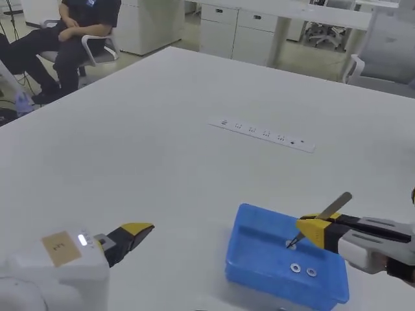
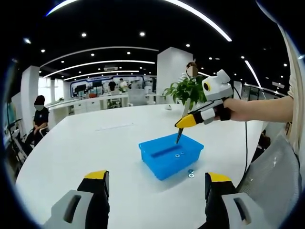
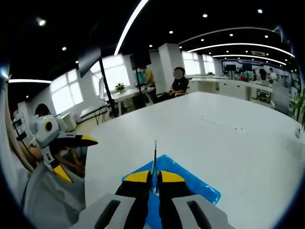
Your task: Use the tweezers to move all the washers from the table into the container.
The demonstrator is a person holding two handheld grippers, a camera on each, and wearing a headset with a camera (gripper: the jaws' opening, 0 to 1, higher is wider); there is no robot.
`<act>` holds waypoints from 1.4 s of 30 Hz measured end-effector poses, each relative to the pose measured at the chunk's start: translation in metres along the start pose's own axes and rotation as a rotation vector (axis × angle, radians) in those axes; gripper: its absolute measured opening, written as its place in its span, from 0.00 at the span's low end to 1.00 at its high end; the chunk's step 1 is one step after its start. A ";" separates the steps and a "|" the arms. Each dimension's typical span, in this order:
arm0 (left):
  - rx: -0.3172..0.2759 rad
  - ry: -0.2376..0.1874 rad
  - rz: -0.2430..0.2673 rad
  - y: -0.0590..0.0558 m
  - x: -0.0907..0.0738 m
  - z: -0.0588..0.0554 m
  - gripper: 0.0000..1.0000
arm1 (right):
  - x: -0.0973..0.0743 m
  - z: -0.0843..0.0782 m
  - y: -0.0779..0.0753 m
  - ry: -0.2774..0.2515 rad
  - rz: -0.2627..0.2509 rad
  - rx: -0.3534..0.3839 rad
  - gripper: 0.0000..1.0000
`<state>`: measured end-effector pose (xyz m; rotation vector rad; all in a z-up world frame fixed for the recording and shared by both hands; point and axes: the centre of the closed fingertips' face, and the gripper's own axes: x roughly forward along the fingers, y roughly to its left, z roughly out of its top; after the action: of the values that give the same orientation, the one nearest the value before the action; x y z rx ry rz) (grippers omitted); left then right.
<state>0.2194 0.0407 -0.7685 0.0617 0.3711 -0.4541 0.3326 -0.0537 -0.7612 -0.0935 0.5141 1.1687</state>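
A: Right gripper (image 1: 310,229)?
B: Reaching in from the right, clamping tweezers (image 1: 334,207), pointing tips down into blue container (image 1: 250,258).
A: Left gripper (image 1: 139,230)?
B: Hovering low over table (image 1: 162,149), gaping wide, empty.
A: Washers (image 1: 296,267)?
B: Lying inside container; also lying on table just beside it.
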 end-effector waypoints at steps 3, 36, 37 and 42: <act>-0.002 0.004 -0.002 0.000 0.000 -0.001 0.84 | 0.003 -0.003 -0.002 0.011 0.002 0.001 0.03; -0.001 0.006 -0.008 0.000 0.001 -0.001 0.84 | 0.036 -0.045 -0.020 0.174 0.003 0.006 0.03; 0.001 0.006 -0.007 0.000 0.001 -0.001 0.84 | 0.036 -0.046 -0.020 0.178 0.000 0.004 0.03; 0.000 0.007 -0.006 0.001 0.001 -0.002 0.84 | 0.037 -0.050 -0.020 0.195 0.001 -0.001 0.03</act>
<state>0.2197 0.0411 -0.7708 0.0624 0.3784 -0.4601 0.3440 -0.0470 -0.8249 -0.2093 0.6852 1.1666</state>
